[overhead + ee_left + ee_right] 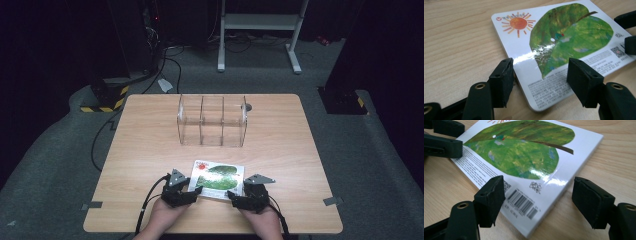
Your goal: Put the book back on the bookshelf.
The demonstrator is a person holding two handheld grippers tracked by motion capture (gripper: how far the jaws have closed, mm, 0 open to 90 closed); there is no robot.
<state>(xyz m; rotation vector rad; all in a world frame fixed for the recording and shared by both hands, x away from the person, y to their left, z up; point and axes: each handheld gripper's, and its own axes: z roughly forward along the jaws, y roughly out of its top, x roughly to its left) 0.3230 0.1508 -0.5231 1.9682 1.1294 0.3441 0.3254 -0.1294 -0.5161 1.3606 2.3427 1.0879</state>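
While both grippers are held low at the near edge of the wooden table (150, 130), a flat picture book (218, 179) with a green leaf and an orange sun on its white cover is seen lying between them, at about 6 o'clock on the tabletop in the high view. The left gripper (192, 192) is placed at the book's 8 o'clock corner, and the right gripper (235, 200) at its 4 o'clock corner.

In the left gripper view, the book (559, 45) is shown flat on the wood, with its near corner lying in the gap of the left gripper (540, 80). The jaws are spread, and neither pad is seen pressing on the cover or the edges; one stands just beside the book's edge at 9 o'clock, the other over the printed text at 3 o'clock.

In the right gripper view, the barcode corner of the book (524, 157) is framed by the right gripper (537, 202), whose jaws are likewise spread with no pad pinching anything.

A clear plastic organiser (212, 120) with three compartments is set well apart from the book, at 12 o'clock.
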